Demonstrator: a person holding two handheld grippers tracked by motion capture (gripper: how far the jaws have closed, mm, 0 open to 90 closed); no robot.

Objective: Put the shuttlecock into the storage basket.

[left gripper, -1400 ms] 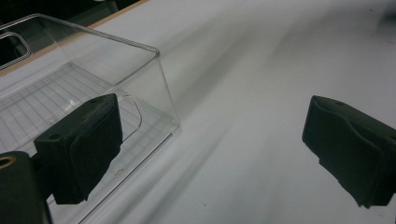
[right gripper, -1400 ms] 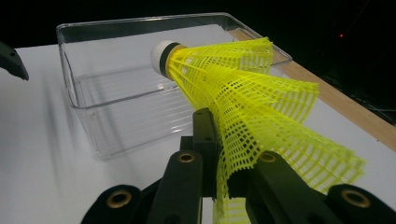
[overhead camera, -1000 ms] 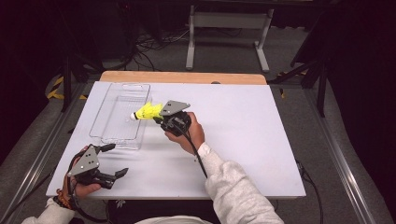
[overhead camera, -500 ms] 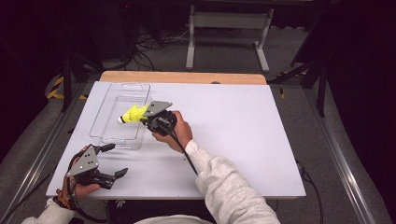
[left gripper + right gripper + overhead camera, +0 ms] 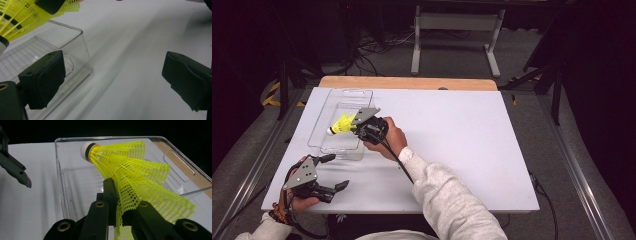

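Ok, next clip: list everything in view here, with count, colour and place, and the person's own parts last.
shuttlecock: one, yellow skirt with white cork, held over the bin
bin: one, clear plastic, left part of the table
table: one, white top with a wooden far edge
metal frame: one, grey, on the floor beyond the table
right claw: one, black, shut on the shuttlecock's skirt
left claw: one, black, open, near-left of the table

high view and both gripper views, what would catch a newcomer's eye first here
The bright yellow shuttlecock stands out, pinched by its mesh skirt in the right gripper and held over the clear plastic bin at the white table's left side. Next, the left gripper near the front left corner, jaws wide open and holding nothing.
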